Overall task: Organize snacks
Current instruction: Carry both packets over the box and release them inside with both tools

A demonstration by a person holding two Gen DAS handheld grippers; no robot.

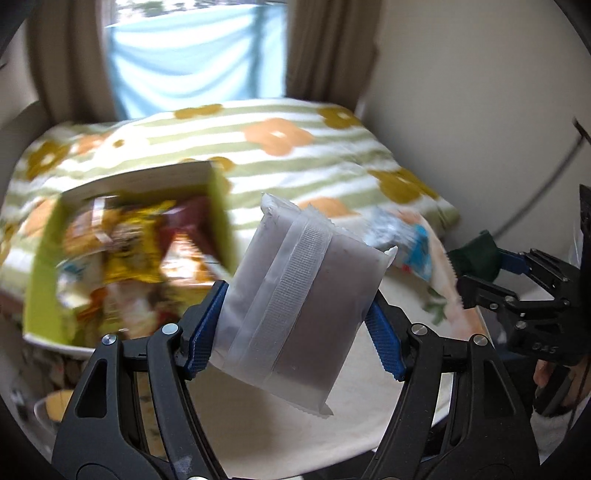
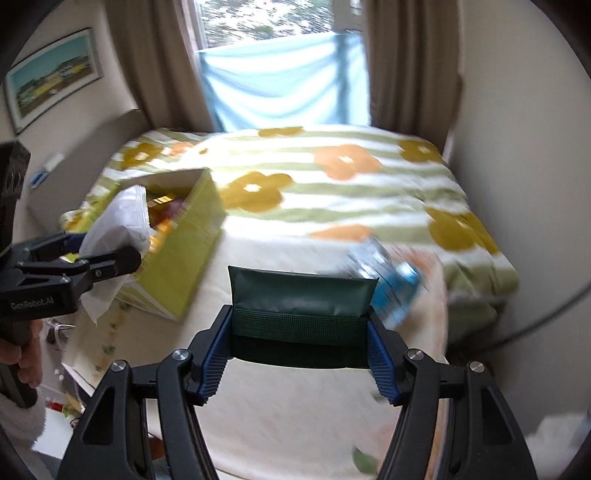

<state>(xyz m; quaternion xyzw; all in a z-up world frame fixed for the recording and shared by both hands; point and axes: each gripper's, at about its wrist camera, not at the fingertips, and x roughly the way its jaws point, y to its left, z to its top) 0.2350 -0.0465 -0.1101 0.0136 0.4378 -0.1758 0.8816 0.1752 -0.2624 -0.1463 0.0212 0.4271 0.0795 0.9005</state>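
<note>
We see a bed covered by a blanket (image 2: 332, 184) with green stripes and orange and mustard flowers. Behind it, brown curtains (image 2: 406, 62) frame a window (image 2: 266, 22), where a pale blue cloth (image 2: 280, 85) hangs. A framed picture (image 2: 51, 77) hangs on the left wall. A dark cable (image 2: 546, 314) curves down the right wall.

A frosted white plastic snack pouch (image 1: 295, 299) with a sealed back seam hangs tilted, clamped between blue pads. A dark green foil snack packet (image 2: 301, 299) is clamped level. A blue-and-silver wrapped snack (image 2: 388, 280) lies on the cream worktop's far right edge. A lime-green open cardboard box (image 1: 129, 258) on the left holds yellow and red snack bags.
</note>
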